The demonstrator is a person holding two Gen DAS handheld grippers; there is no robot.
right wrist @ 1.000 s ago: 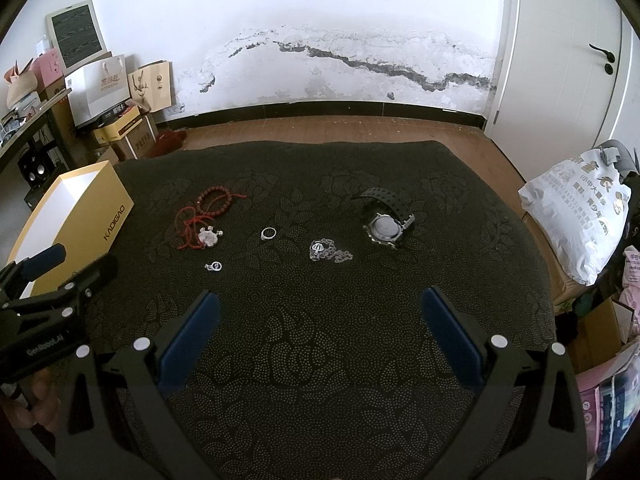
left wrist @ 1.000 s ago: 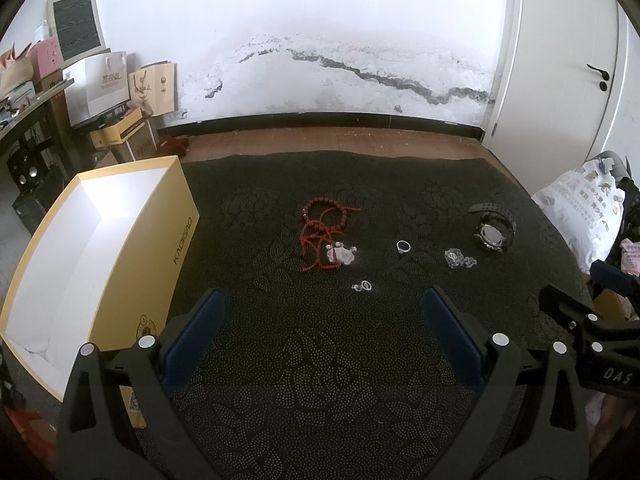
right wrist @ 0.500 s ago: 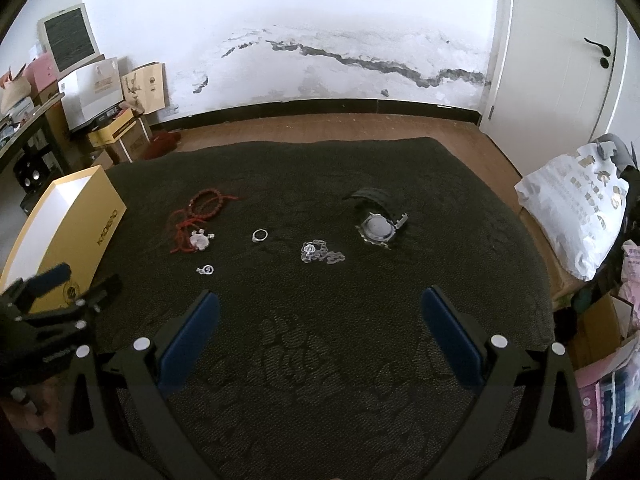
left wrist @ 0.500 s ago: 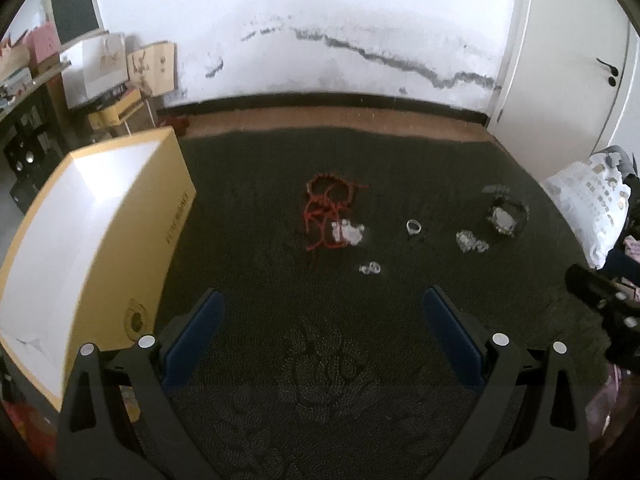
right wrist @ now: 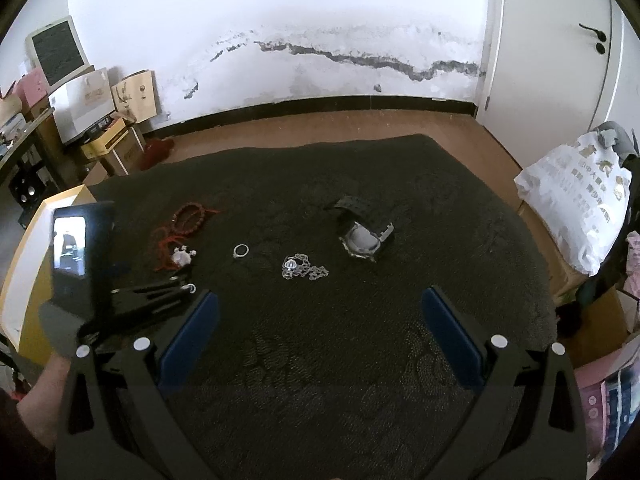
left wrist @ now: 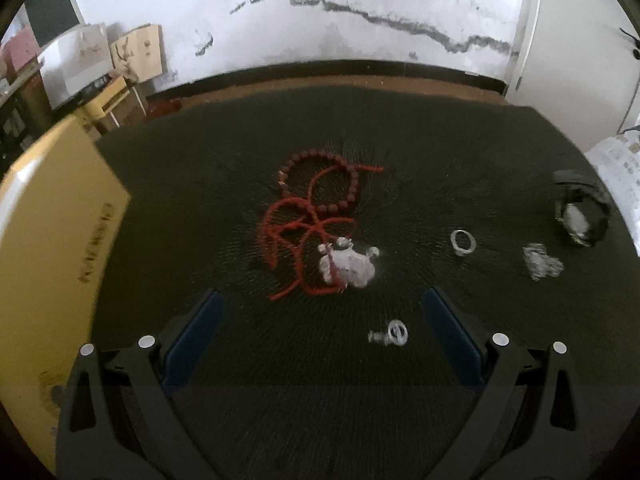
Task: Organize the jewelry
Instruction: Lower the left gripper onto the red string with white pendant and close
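Jewelry lies on a dark patterned cloth (left wrist: 440, 160). A brown bead bracelet (left wrist: 320, 178) and a red cord with a white pendant (left wrist: 346, 266) lie in the middle. A small silver piece (left wrist: 390, 334) lies nearest my left gripper (left wrist: 320, 332), which is open and empty just above the cloth. A silver ring (left wrist: 463, 241), a silver chain (left wrist: 540, 260) and a black watch (left wrist: 580, 216) lie to the right. My right gripper (right wrist: 318, 336) is open and empty, behind the chain (right wrist: 302, 267) and the watch (right wrist: 362, 232). The left gripper shows at the left of the right wrist view (right wrist: 152, 294).
A yellow box (left wrist: 52, 236) with a white inside stands open at the cloth's left edge. A white plastic bag (right wrist: 576, 200) sits off the right edge. Boxes, paper bags and a monitor (right wrist: 58, 50) stand at the back left. A white door (right wrist: 560, 40) is at the right.
My left gripper has moved forward and down toward the red cord and small silver piece; the jewelry looks much larger. My right gripper has pulled back a little. Both stay open.
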